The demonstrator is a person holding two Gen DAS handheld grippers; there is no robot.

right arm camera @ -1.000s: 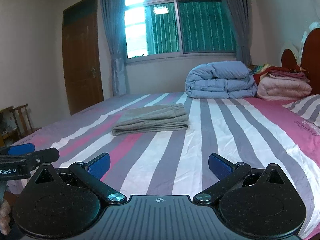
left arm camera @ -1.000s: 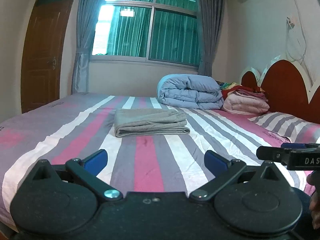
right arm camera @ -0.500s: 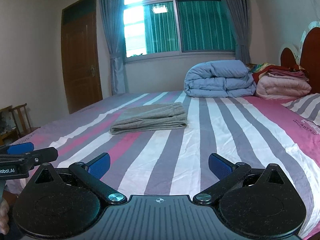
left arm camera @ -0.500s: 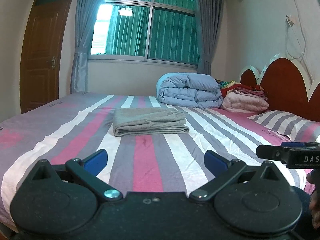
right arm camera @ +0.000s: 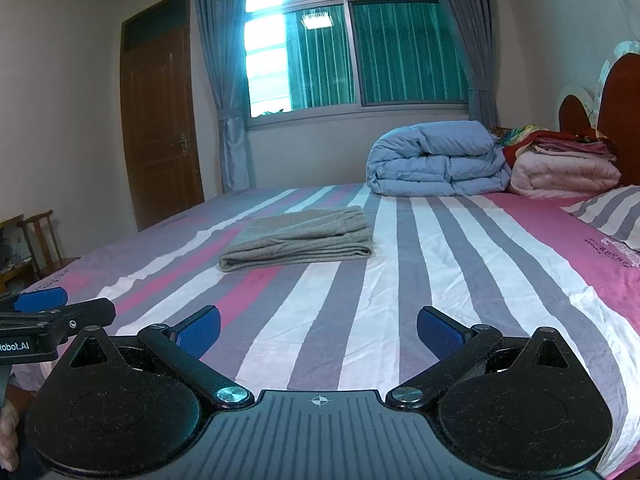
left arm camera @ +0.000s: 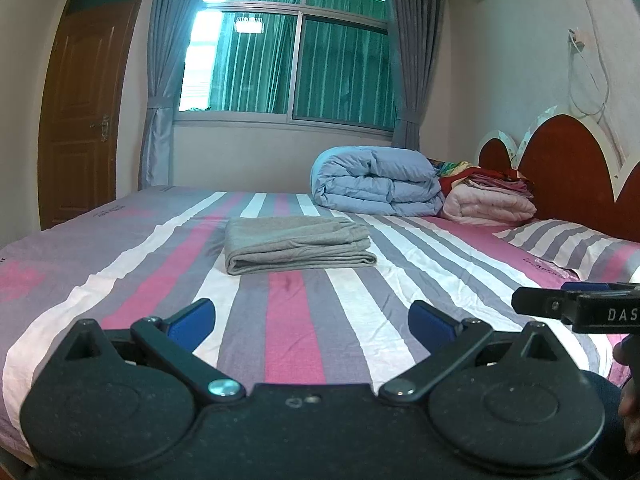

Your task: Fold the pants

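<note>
**Two open grippers, one folded pair of pants on the bed**

Both grippers hang over the near edge of the striped bed (left arm camera: 120,264), side by side and well apart from the garment. The left gripper (left arm camera: 311,320) has its blue-padded fingers (left arm camera: 192,318) spread wide with nothing between them; only the pink, grey and white sheet shows in the gap. The right gripper (right arm camera: 319,330) is the same: fingers (right arm camera: 440,334) set wide apart, holding nothing. Each camera also catches the tip of the other tool at its frame edge, the right gripper at the right of the left wrist view and the left gripper at the left of the right wrist view.

The grey pants (left arm camera: 298,244) lie folded into a flat, layered rectangle near the middle of the bed, resting across a white and a pink stripe, with the rounded fold facing the cameras. Nothing touches them.

Further back, near the headboard (left arm camera: 568,176), sits a folded light blue duvet (left arm camera: 376,188), and just beside it a pink blanket (left arm camera: 488,206) with a small stack of red and multicoloured cloths on top. A striped pillow (left arm camera: 568,240) lies at the right. Behind the bed are a window (left arm camera: 296,64) with grey curtains and a brown door (left arm camera: 86,108); a wooden chair (right arm camera: 40,240) stands at the left in the right wrist view
</note>
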